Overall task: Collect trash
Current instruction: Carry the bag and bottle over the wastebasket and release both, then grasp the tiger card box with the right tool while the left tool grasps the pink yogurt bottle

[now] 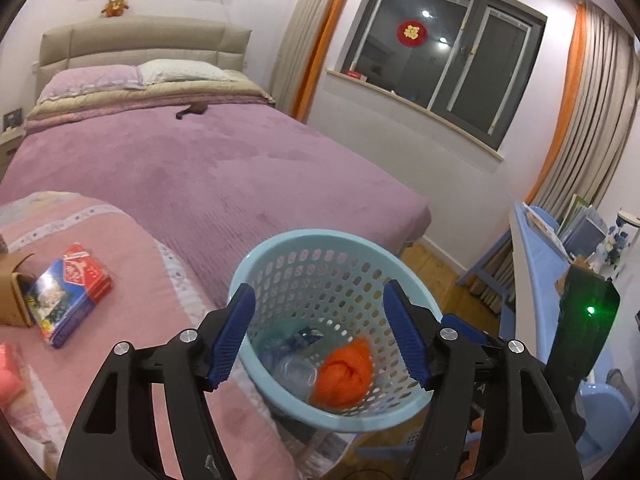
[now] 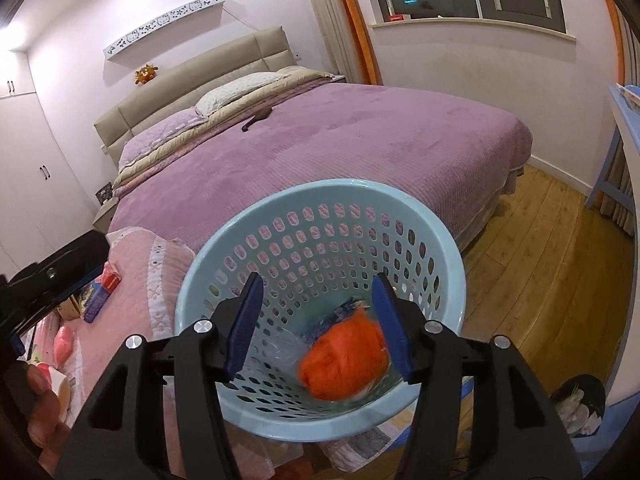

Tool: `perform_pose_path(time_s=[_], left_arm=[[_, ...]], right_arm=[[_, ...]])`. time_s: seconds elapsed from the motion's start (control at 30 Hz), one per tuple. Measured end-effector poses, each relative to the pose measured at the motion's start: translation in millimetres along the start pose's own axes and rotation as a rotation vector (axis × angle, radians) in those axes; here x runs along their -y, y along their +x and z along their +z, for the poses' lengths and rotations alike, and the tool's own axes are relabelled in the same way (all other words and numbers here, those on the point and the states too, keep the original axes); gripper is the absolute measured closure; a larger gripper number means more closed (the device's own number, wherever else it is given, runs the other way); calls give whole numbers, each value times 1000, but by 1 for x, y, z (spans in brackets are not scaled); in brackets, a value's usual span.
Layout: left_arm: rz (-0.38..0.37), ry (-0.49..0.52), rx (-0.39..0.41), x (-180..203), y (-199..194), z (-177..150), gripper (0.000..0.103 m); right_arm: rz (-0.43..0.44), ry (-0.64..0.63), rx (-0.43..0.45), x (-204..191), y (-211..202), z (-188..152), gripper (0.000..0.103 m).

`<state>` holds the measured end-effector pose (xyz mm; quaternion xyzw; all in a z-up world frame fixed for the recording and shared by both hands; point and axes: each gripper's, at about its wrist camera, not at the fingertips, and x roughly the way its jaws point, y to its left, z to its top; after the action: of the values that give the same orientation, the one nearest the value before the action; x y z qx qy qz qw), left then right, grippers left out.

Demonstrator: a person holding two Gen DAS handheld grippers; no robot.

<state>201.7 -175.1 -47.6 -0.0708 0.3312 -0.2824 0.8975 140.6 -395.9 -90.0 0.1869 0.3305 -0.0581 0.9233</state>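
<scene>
A light blue perforated basket (image 1: 408,276) stands by the pink quilt at the bed's foot; it also shows in the right wrist view (image 2: 436,224). Inside lie a crumpled orange wad (image 1: 346,374), also seen blurred in the right wrist view (image 2: 344,360), a clear plastic bottle (image 1: 294,370) and a blue wrapper (image 1: 308,334). My left gripper (image 1: 320,336) is open and empty above the basket's near rim. My right gripper (image 2: 318,326) is open and empty over the basket's mouth, just above the orange wad.
A blue and red box (image 1: 74,288) and a cardboard box (image 1: 12,296) lie on the pink quilt (image 1: 132,280). A purple bed (image 1: 224,168) lies beyond. A blue desk (image 1: 540,248) stands at right. A dark bin (image 2: 580,404) sits on the wooden floor (image 2: 540,264).
</scene>
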Motion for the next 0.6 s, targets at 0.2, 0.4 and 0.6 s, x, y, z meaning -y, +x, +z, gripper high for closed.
perform_pose_path(time_s=[0.2,0.4,0.6], left_arm=[[-4,-7,52,-8,-36,0,36],[3,-40,117,-24,-79,0,36],[67,-64,182,-44,-128,-4,36]], right_arm=[[31,-42,26,-18,-15,5,50],[83,-116,55,-57,-35,5,50],[149,-193,63,-103,-46,0,50]])
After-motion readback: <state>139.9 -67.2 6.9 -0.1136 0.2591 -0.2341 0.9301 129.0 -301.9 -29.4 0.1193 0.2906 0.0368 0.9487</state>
